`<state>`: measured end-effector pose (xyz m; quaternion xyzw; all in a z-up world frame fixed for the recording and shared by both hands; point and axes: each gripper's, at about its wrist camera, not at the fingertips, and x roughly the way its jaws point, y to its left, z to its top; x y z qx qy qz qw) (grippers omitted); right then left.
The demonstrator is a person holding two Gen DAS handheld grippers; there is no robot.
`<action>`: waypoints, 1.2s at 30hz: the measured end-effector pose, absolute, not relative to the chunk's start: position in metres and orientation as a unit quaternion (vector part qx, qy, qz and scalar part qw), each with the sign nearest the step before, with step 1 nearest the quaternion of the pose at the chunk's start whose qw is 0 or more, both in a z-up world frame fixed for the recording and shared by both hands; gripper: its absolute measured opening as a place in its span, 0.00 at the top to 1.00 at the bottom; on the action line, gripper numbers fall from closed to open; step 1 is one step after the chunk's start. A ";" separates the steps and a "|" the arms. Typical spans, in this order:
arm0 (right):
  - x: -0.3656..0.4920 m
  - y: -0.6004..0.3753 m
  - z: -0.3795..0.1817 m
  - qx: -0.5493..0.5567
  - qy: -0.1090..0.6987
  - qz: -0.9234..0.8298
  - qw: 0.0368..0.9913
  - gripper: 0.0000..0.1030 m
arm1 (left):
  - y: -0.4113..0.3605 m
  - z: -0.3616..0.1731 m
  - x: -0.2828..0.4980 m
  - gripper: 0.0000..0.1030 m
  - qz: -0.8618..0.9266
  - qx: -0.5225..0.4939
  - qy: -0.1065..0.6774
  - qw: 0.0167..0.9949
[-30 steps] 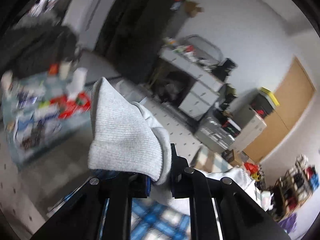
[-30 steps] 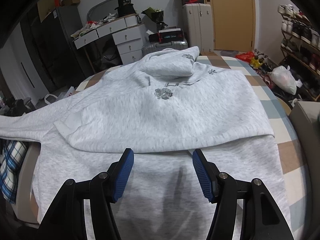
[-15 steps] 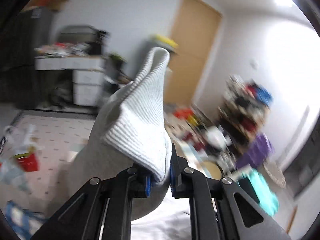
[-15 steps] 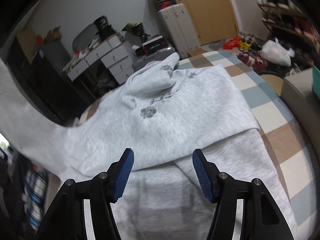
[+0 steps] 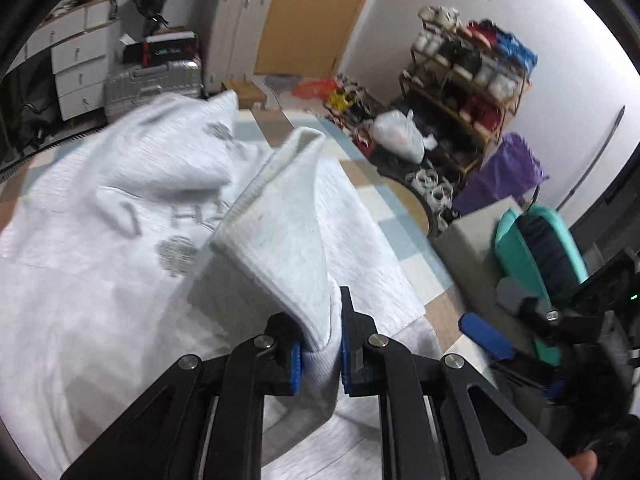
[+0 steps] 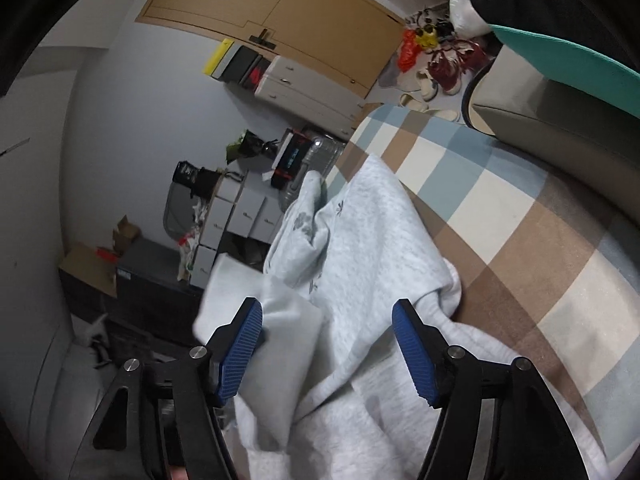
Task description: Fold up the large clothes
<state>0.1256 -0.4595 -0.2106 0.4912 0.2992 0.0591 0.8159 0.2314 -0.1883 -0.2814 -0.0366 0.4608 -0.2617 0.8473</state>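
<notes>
A cluttered bedroom surrounds a bed covered by a checked bedspread (image 6: 516,216) in beige, pale blue and cream, with a wooden door (image 5: 304,16) at twelve o'clock in the left wrist view, a loaded shoe rack (image 5: 472,76) at about two o'clock, and a silver suitcase (image 5: 148,84) beside white drawers (image 5: 76,68) at ten o'clock. A light grey sweatshirt (image 5: 100,208) lies spread across the bedspread, filling the left wrist view from nine o'clock to the centre, its printed lettering and flower motif facing up. The left gripper (image 5: 318,354) is clamped tight on the sweatshirt's ribbed cuff (image 5: 276,220), which stands up from the blue pads toward twelve o'clock, the sleeve draping below it onto the body of the garment. The right gripper (image 6: 326,348) is seen from its own camera rolled sideways, so the room tilts; its jaws are opening, wide apart, with folds of the sweatshirt lying in the gap between the blue pads (image 6: 240,352), though neither pad presses on the cloth. In the left wrist view this same gripper appears at four o'clock, in front of a teal-edged cushion (image 5: 536,248).
</notes>
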 end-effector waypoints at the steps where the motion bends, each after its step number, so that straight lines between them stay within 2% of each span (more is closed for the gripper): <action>1: 0.127 -0.460 -0.210 0.490 0.299 0.060 0.816 0.33 | -0.194 -0.285 0.232 0.88 -0.267 -0.030 0.469 0.841; 3: 0.129 -0.460 -0.209 0.483 0.301 0.065 0.820 0.33 | -0.207 -0.271 0.233 0.82 -0.283 -0.028 0.481 0.829; 5: 0.132 -0.458 -0.207 0.474 0.302 0.071 0.824 0.32 | -0.211 -0.242 0.234 0.63 -0.304 -0.045 0.484 0.819; 6: 0.132 -0.457 -0.207 0.472 0.304 0.075 0.824 0.31 | -0.203 -0.230 0.231 0.37 -0.322 -0.060 0.480 0.814; 7: 0.133 -0.455 -0.208 0.470 0.307 0.077 0.824 0.31 | -0.190 -0.220 0.225 0.21 -0.332 -0.073 0.471 0.814; 9: 0.136 -0.451 -0.211 0.471 0.313 0.086 0.820 0.30 | -0.155 -0.204 0.215 0.21 -0.331 -0.091 0.441 0.829; 11: 0.138 -0.449 -0.214 0.470 0.319 0.094 0.818 0.30 | -0.134 -0.202 0.211 0.21 -0.301 -0.096 0.443 0.839; 18: 0.147 -0.433 -0.214 0.409 0.353 0.065 0.839 0.28 | -0.037 -0.256 0.203 0.21 -0.143 -0.175 0.485 0.845; 22: 0.167 -0.420 -0.222 0.367 0.403 0.033 0.838 0.29 | -0.032 -0.263 0.201 0.21 -0.159 -0.176 0.492 0.838; 24: 0.172 -0.412 -0.221 0.353 0.412 0.033 0.839 0.44 | -0.038 -0.258 0.199 0.21 -0.155 -0.152 0.479 0.851; 25: 0.175 -0.402 -0.218 0.335 0.419 0.038 0.843 0.59 | -0.040 -0.259 0.199 0.21 -0.154 -0.148 0.480 0.851; 26: 0.179 -0.391 -0.212 0.307 0.430 0.040 0.848 0.69 | -0.039 -0.262 0.200 0.21 -0.154 -0.146 0.485 0.848; 28: 0.186 -0.372 -0.203 0.246 0.442 0.039 0.862 0.84 | -0.042 -0.265 0.203 0.21 -0.156 -0.140 0.492 0.845; 33: 0.206 -0.351 -0.170 0.175 0.448 0.036 0.876 0.91 | -0.027 -0.249 0.201 0.21 -0.128 -0.140 0.476 0.859; 36: 0.221 -0.343 -0.124 0.155 0.408 0.058 0.898 0.92 | -0.013 -0.236 0.202 0.21 -0.093 -0.140 0.439 0.882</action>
